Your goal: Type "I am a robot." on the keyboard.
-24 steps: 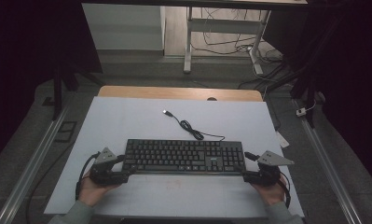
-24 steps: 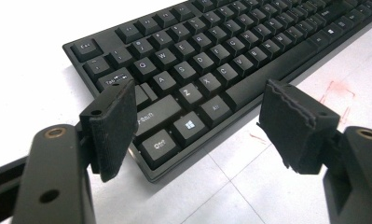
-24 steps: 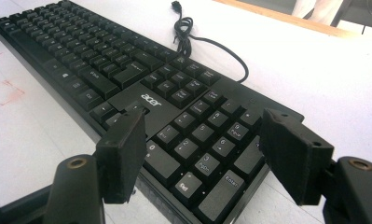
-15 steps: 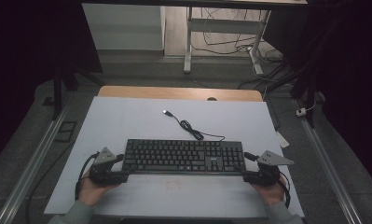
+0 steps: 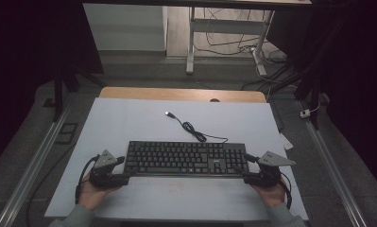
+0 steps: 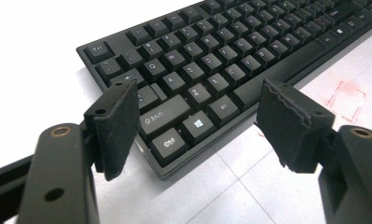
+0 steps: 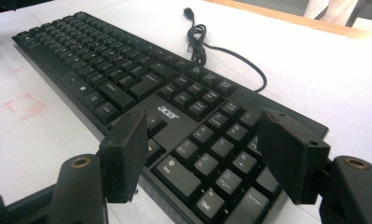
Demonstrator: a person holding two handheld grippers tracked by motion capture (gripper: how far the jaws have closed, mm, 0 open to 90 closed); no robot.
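Black plastic keyboard [image 5: 186, 158] flat on white tabletop [image 5: 129, 118], one end between spread fingers [image 6: 113, 121] of left gripper [image 6: 197, 126], other end between equally wide fingers [image 7: 291, 149] of right gripper [image 7: 202, 154]. No pad pressing yet: gripping and lifting both left. Beyond fingers, coiled black cable [image 5: 193, 128], unplugged.

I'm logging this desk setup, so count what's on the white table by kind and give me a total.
Keyboard, black, with its cable: 1
Hand-held claws, left claw and right claw, one at each end of the keyboard, jaws open: 2
Total: 3
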